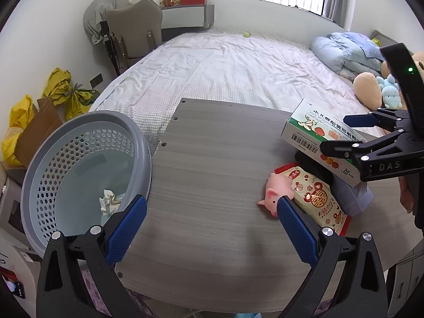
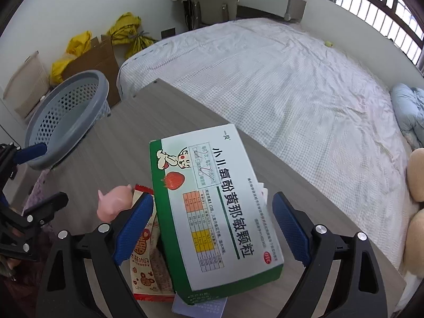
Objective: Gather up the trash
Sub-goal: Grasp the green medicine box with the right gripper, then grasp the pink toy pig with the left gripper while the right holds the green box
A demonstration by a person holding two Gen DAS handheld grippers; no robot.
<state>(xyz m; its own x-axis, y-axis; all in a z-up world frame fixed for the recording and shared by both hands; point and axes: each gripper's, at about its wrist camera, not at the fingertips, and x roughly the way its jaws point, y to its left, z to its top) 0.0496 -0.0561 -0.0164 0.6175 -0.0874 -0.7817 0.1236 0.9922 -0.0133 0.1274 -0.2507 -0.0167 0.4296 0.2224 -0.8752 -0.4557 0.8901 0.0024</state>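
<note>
Blue pads of the right gripper [image 2: 212, 228] stand wide apart on either side of the medicine box [image 2: 212, 206], the left pad close against its green edge and the right pad clear of it, so the jaws are spread and grasp nothing yet. That box lies tilted on top of a small pile near the table's [image 1: 212, 159] right side: a snack wrapper [image 2: 148, 259], a pink pig toy [image 1: 278, 196] and something pale under the box's low corner that is too hidden to name. The left gripper [image 1: 212, 225] hovers released over bare tabletop, holding nothing.

Risk lies mostly in that stacking. The box rests on uneven things, so a closing pinch could rock it and let it slide out of the pads, or drag the wrapper along and nudge the pig toward the table edge. The box is also broad, nearly filling the gap between the pads; a grip across its flat width may crush the cardboard or catch only one edge.

Farther off, at the table's left side, the grey basket [image 1: 79, 159] leans with one crumpled paper [image 1: 108, 201] inside. Its rim tilts toward the table, and a drop made short of it would likely land on the floor. Beyond lies the bed [image 1: 238, 66].
</note>
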